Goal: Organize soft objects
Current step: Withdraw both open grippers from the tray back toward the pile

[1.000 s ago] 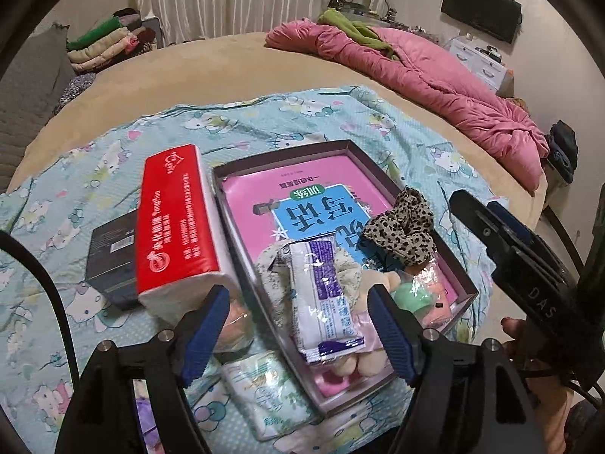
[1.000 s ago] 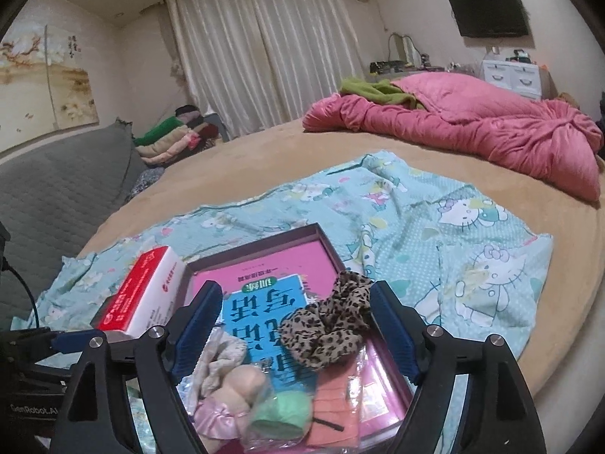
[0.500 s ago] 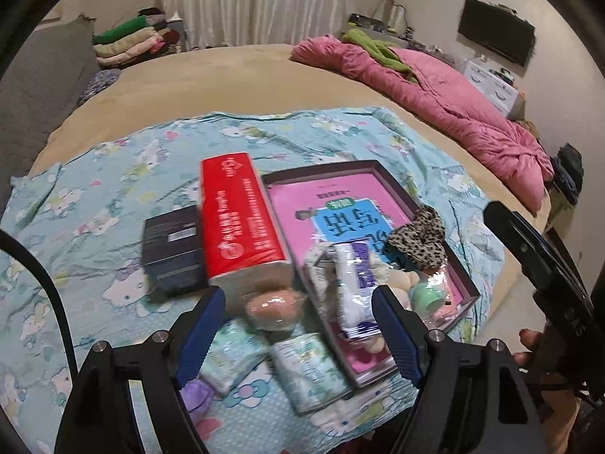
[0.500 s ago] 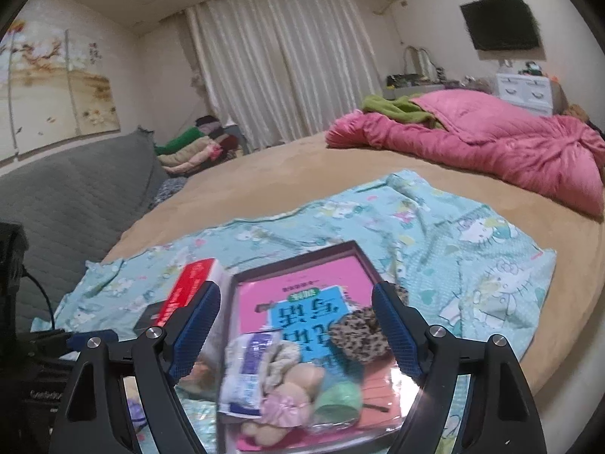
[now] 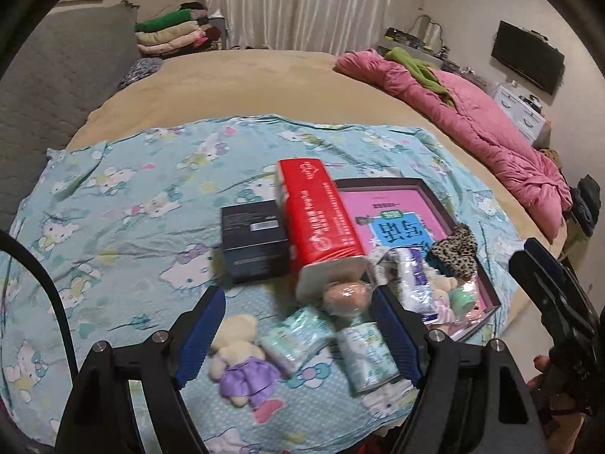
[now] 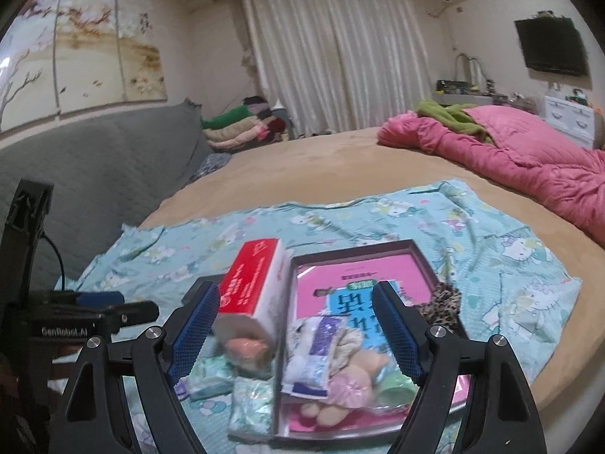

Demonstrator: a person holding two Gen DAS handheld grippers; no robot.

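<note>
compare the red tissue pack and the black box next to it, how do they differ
The red tissue pack is bright red on top with white sides; the black box is dark all over. The tissue pack is longer and stands taller than the box. The pack lies against the tray edge; the box sits on the pack's far side from the tray. Both rest on the blue patterned sheet.

Bare sheet point(image 5: 124, 227) left of black box point(image 5: 253, 242) — tray point(image 5: 487, 291) crowded.

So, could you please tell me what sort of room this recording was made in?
Most likely a home bedroom: the items lie on a cartoon-print sheet spread over a large bed, with a rumpled pink quilt at its far side, a curtained window and a wall-mounted television.
</note>
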